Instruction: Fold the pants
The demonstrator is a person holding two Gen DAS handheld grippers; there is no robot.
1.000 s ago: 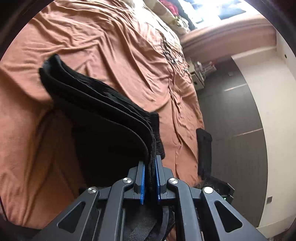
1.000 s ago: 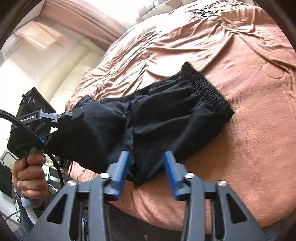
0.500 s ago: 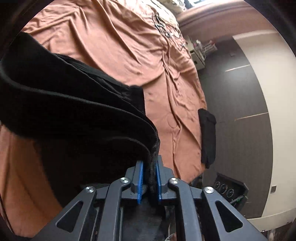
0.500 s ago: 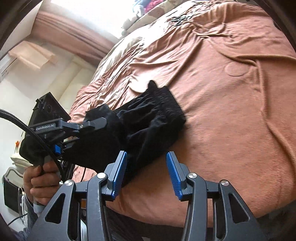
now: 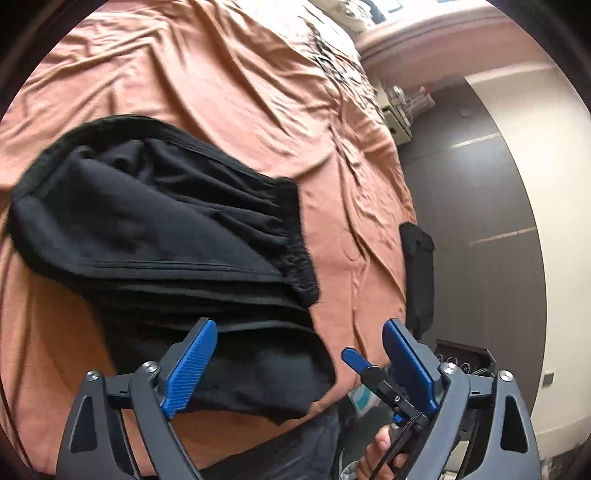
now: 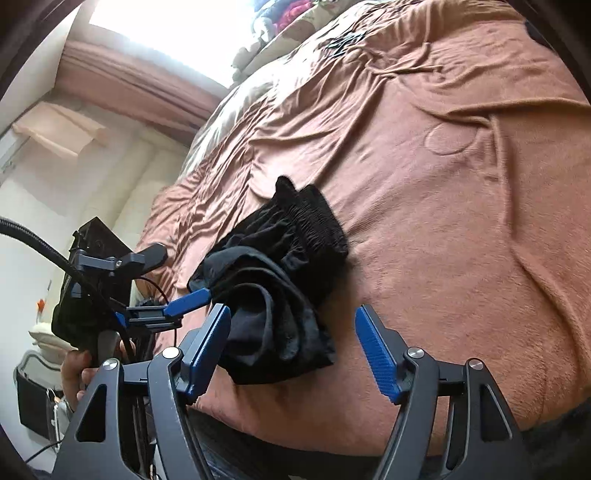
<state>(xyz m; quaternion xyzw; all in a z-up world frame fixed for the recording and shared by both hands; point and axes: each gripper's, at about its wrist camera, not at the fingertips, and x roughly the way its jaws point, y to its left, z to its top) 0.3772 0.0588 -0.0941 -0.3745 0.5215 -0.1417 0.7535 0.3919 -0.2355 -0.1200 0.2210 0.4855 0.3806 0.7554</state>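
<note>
The black pants (image 5: 177, 236) lie folded in a thick bundle on the brown bed sheet (image 5: 229, 92), elastic waistband toward the right. My left gripper (image 5: 299, 354) hovers over the bundle's near fold. Its jaws are opening wide and the pads are off the cloth. In the right wrist view the pants (image 6: 280, 273) sit just ahead of my right gripper (image 6: 291, 343). Its jaws are opening too, with the bundle's near end between them but not pressed. My left gripper (image 6: 177, 275) shows open at the bundle's left end.
The bed's near edge runs just under both grippers. A black item (image 5: 417, 273) hangs off the bed's right side above dark flooring. A cluttered nightstand (image 5: 399, 107) stands by the wall. Pillows and clothes (image 6: 273, 22) pile up at the head. A person's hand (image 6: 79, 373) holds the left gripper.
My left gripper was shut on the pants' edge and has let go, its jaws spreading wide. The pants have dropped onto the sheet in a folded bundle. My right gripper's jaws have widened.
</note>
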